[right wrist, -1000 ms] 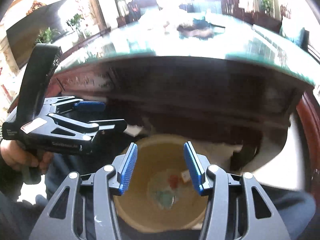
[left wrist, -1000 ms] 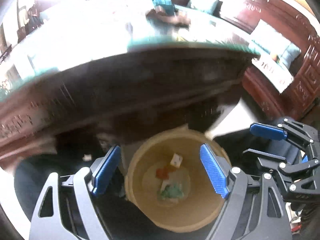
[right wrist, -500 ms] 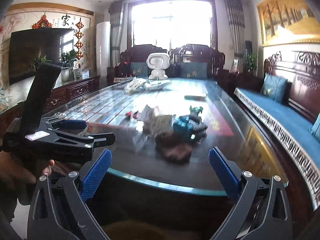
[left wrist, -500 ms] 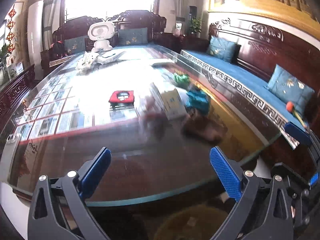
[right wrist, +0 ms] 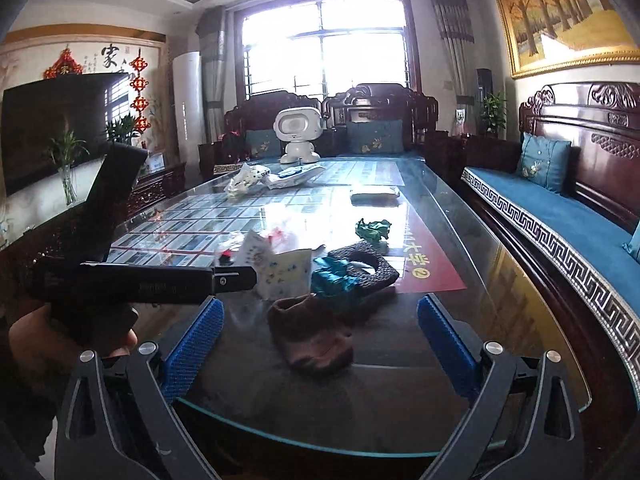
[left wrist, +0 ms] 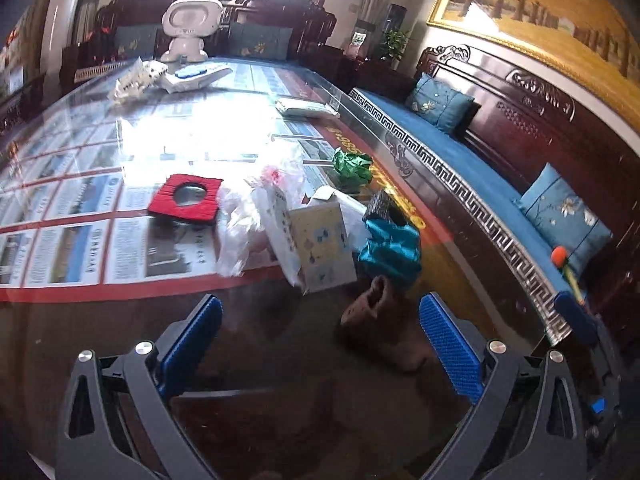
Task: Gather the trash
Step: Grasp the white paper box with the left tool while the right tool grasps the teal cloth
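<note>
Glare from the window washes out the middle of the long glass-topped table (left wrist: 80, 320), hiding the printed sheets under the glass there. Left gripper (left wrist: 320, 332) hangs released and empty above the near edge, blue ribbed pads wide apart. Right gripper (right wrist: 320, 332) has nothing between its pads either, its jaws closing slightly; beside it a hand (right wrist: 24, 332) is half cut off by the frame.

Trash lies clustered toward the table's near right edge: a limp brown sock-like cloth (right wrist: 308, 336) nearest, its open cuff toward the far end, long axis running along the table; behind it a crumpled shiny teal wrapper (left wrist: 390, 248), a pale patterned carton (left wrist: 324, 240) tipped on its side, filmy clear plastic (left wrist: 240, 224), a black foam square with a hole (right wrist: 366, 264) and a green foil wad (left wrist: 352, 164). A red square with a round hole (left wrist: 186, 198) lies flat, further left.
</note>
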A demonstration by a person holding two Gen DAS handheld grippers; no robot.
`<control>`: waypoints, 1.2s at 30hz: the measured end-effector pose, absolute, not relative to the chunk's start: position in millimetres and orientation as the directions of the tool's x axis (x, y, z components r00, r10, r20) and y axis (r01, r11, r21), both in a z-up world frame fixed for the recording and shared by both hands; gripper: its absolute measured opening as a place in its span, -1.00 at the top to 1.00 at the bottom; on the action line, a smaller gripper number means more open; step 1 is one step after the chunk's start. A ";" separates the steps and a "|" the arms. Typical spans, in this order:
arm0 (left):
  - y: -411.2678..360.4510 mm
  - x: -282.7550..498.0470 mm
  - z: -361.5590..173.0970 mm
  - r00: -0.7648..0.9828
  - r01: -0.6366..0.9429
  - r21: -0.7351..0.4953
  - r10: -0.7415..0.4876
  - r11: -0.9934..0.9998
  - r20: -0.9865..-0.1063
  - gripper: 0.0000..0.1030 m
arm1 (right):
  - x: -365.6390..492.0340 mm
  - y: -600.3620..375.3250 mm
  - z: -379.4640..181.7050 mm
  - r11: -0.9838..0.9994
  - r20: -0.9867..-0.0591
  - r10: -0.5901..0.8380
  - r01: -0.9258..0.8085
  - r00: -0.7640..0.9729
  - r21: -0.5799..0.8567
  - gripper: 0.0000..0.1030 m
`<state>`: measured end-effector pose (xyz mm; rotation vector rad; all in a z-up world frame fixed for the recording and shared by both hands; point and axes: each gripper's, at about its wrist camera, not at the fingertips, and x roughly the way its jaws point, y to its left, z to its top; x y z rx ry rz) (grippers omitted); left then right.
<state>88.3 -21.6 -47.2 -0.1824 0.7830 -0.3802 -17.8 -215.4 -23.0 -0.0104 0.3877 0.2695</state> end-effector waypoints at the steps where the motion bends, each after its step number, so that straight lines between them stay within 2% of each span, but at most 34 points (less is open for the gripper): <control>1: -23.0 92.6 -48.4 0.645 0.264 -0.305 -0.402 0.915 -0.650 -0.90 | -13.1 -218.7 -24.4 0.964 -0.377 0.262 -0.263 0.888 0.050 -0.79; 8: -27.8 120.6 -59.8 0.633 0.236 -0.326 -0.399 0.915 -0.663 -0.66 | 8.0 -227.4 -33.9 0.953 -0.401 0.301 -0.289 0.865 0.092 -0.63; 12: -29.0 129.2 -63.7 0.628 0.222 -0.331 -0.394 0.917 -0.671 -0.60 | 14.6 -227.1 -35.9 0.950 -0.410 0.310 -0.300 0.858 0.090 -0.58; 18: -32.4 133.2 -65.7 0.604 0.223 -0.367 -0.424 0.903 -0.675 -0.28 | 20.0 -226.8 -38.0 0.947 -0.422 0.320 -0.304 0.848 0.107 -0.50; 20: -34.6 135.8 -67.7 0.594 0.229 -0.373 -0.432 0.899 -0.678 -0.07 | 21.9 -227.2 -39.5 0.947 -0.428 0.319 -0.301 0.846 0.111 -0.48; 21: -35.4 135.8 -68.0 0.590 0.230 -0.379 -0.439 0.896 -0.678 -0.04 | 22.0 -226.7 -39.5 0.947 -0.432 0.321 -0.302 0.843 0.113 -0.41; 23: -34.8 139.4 -69.8 0.585 0.223 -0.398 -0.449 0.890 -0.675 0.24 | 23.3 -225.7 -40.2 0.941 -0.445 0.336 -0.314 0.830 0.125 -0.35; 24: -34.1 140.2 -70.3 0.586 0.221 -0.404 -0.452 0.888 -0.673 0.32 | 24.2 -225.0 -40.5 0.941 -0.451 0.337 -0.316 0.826 0.126 -0.30; 26: -33.7 139.9 -69.5 0.589 0.231 -0.419 -0.469 0.878 -0.658 0.76 | 26.3 -224.0 -40.6 0.939 -0.465 0.340 -0.320 0.817 0.124 -0.15; 29: -33.2 134.1 -64.2 0.613 0.252 -0.407 -0.470 0.878 -0.635 0.87 | 28.8 -221.6 -39.5 0.934 -0.479 0.353 -0.331 0.804 0.133 -0.10; 36: -31.5 122.9 -51.1 0.644 0.303 -0.376 -0.479 0.876 -0.597 0.88 | 35.1 -215.2 -35.1 0.943 -0.491 0.325 -0.312 0.808 0.111 -0.12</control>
